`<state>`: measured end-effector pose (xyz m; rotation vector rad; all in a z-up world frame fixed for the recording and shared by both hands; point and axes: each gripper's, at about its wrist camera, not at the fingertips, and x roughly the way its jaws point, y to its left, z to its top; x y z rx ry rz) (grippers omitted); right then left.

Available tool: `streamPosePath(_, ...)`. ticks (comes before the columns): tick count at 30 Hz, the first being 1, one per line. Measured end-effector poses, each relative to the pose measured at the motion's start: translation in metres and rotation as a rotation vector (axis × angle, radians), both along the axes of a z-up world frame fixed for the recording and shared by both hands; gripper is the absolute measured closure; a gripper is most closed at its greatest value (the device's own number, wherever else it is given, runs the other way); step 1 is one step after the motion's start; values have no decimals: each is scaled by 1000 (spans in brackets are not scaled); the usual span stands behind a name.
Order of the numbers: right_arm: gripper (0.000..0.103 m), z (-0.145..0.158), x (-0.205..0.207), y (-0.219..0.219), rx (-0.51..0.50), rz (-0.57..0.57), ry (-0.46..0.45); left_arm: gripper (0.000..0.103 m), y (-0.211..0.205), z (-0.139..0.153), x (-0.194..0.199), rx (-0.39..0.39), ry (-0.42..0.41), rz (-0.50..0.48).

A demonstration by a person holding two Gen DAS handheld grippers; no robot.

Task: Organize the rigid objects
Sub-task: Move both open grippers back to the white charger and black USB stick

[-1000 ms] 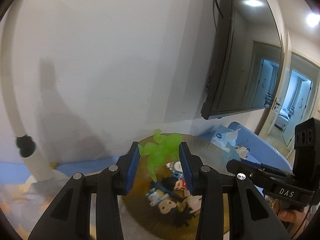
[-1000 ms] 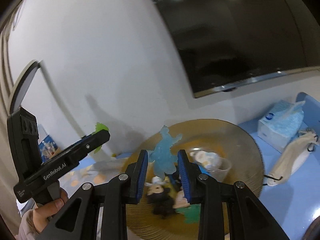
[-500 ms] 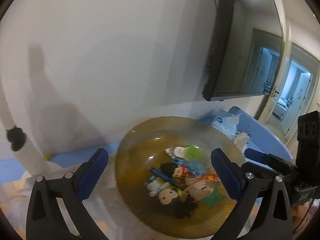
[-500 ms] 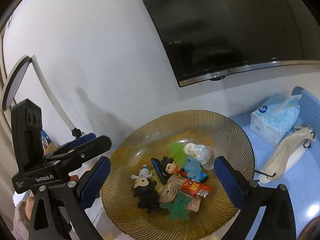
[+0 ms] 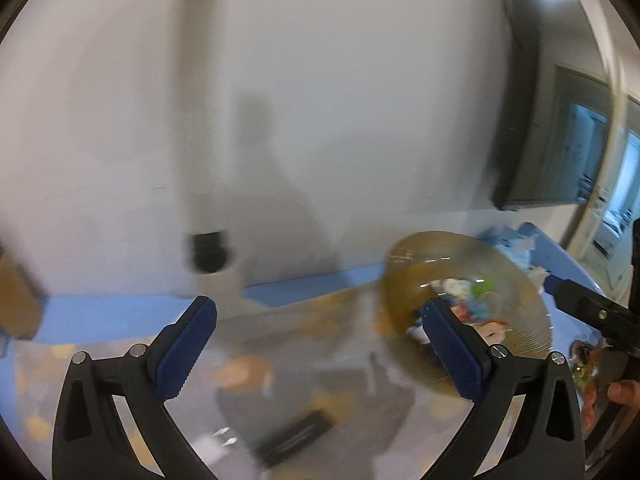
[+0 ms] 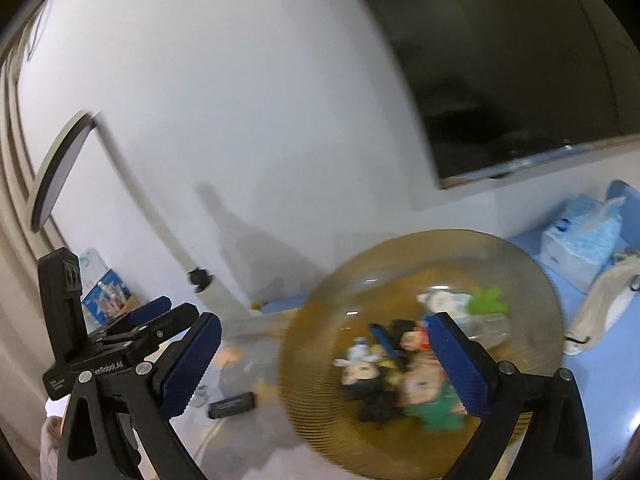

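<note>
An amber ribbed glass bowl holds several small toy figures, among them a light green figure and a dark green one. It also shows in the left wrist view, to the right, blurred. My left gripper is open and empty over the table left of the bowl. My right gripper is open and empty, its right finger over the bowl. The left gripper also shows in the right wrist view.
A black rectangular object lies on the table left of the bowl; it also shows in the left wrist view. A tissue pack and a cloth bag lie at the right. A lamp stem stands by the wall. A dark screen hangs above.
Both grippers opened and dropped the green and blue figures into the bowl. Both have since swung left, so the bowl sits further right in each view.
</note>
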<state>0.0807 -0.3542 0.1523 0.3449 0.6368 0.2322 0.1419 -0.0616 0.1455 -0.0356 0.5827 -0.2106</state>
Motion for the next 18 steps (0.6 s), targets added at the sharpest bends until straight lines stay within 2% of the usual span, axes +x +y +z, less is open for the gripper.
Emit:
streamPosePath(7, 0, 0, 6, 86, -91, 134, 1, 1, 74, -14, -21, 1, 55, 122)
streamPosePath(10, 0, -9, 8, 125, -129, 202, 26, 1, 94, -33, -24, -14, 96, 153)
streamPosePath(14, 0, -32, 6, 177, -232, 300, 62, 1, 106, -61, -28, -23, 146, 150)
streamPosePath(18, 0, -65, 8, 211, -317, 371, 136, 1, 109, -82, -31, -28, 183, 144)
